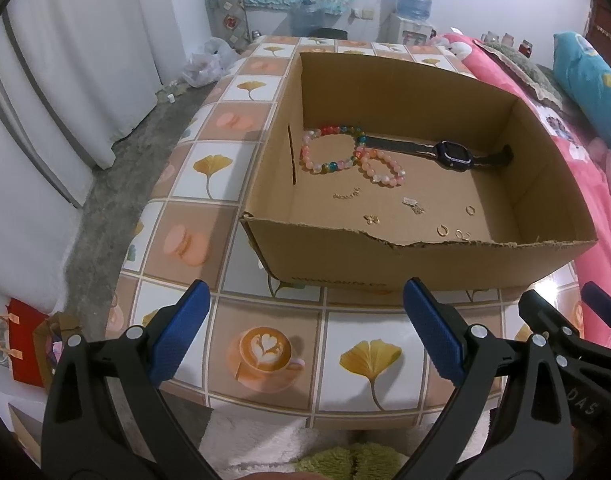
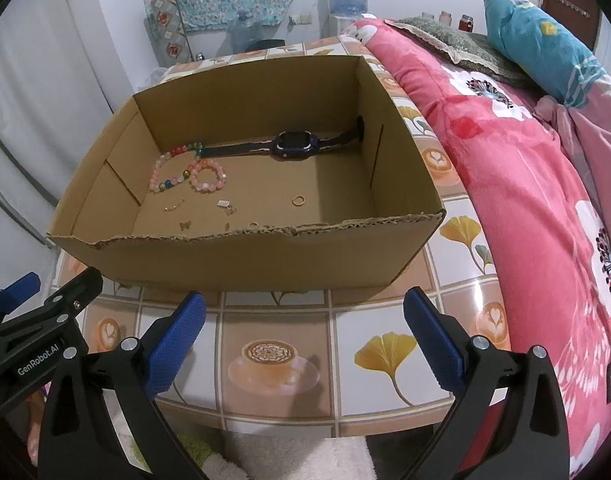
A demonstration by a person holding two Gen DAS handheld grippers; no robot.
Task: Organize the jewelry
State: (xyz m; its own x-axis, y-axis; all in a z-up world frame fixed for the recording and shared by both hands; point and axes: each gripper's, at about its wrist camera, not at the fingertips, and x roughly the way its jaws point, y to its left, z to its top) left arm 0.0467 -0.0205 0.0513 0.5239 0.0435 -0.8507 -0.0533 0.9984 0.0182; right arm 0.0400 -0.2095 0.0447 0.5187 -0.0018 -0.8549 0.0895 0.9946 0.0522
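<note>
An open cardboard box [image 1: 425,268] [image 2: 265,256] stands on a tiled tablecloth. Inside lie two beaded bracelets [image 1: 333,152] [image 2: 185,176], a dark smartwatch [image 1: 453,154] [image 2: 297,144], gold rings [image 1: 470,210] [image 2: 298,200] and several small gold pieces [image 1: 413,204] [image 2: 225,205]. My left gripper [image 1: 305,328] is open and empty, in front of the box over the table. My right gripper [image 2: 305,332] is open and empty too, in front of the box. Each gripper shows at the edge of the other's view [image 1: 565,320] [image 2: 45,304].
The table [image 1: 265,356] [image 2: 273,360] has a near edge just below the grippers. A pink flowered bed [image 2: 525,200] borders the table on the right. A red gift bag [image 1: 25,344] sits on the floor at the left. A water dispenser [image 1: 413,4] stands at the back wall.
</note>
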